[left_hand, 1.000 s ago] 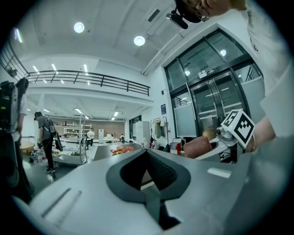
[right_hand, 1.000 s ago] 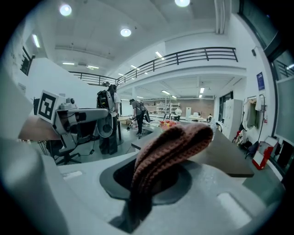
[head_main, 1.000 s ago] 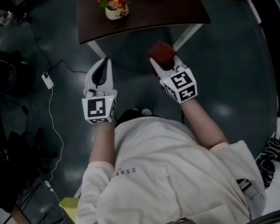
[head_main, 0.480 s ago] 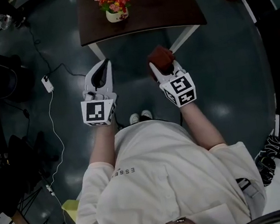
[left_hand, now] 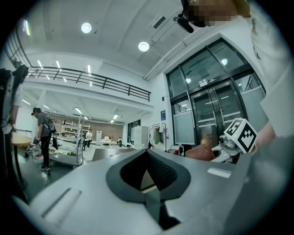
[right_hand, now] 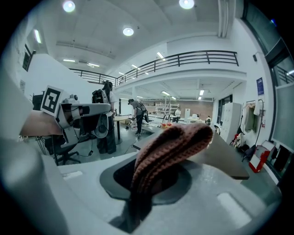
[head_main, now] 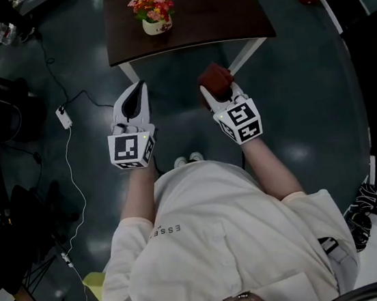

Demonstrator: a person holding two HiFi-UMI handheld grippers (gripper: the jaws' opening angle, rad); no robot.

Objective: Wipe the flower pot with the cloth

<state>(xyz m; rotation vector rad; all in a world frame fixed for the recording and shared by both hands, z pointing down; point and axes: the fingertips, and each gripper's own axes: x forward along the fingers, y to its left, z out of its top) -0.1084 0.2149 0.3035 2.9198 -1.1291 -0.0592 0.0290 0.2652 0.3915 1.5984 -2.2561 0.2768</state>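
Holding a knitted cloth short of the table

In the head view, the person stands at the bottom centre of the frame with both arms stretched toward the top. The right gripper, at centre right, has its jaws clamped on a reddish-brown cloth. In the right gripper view the cloth is folded over and pinched between the pads, and its loop bulges up and forward past the jaw tips.

The left gripper, at centre left, is closed with nothing in it. In its own view the two jaws meet at the tips around a hollow dark gap.

The two grippers are level with each other and well apart over the dark floor. Both stop short of the near edge of the dark brown table at the top centre.

The flower pot is small and pale, and it holds pink and red flowers. It stands upright on the left part of the table, apart from both grippers. A white cable runs across the floor on the left of the frame.
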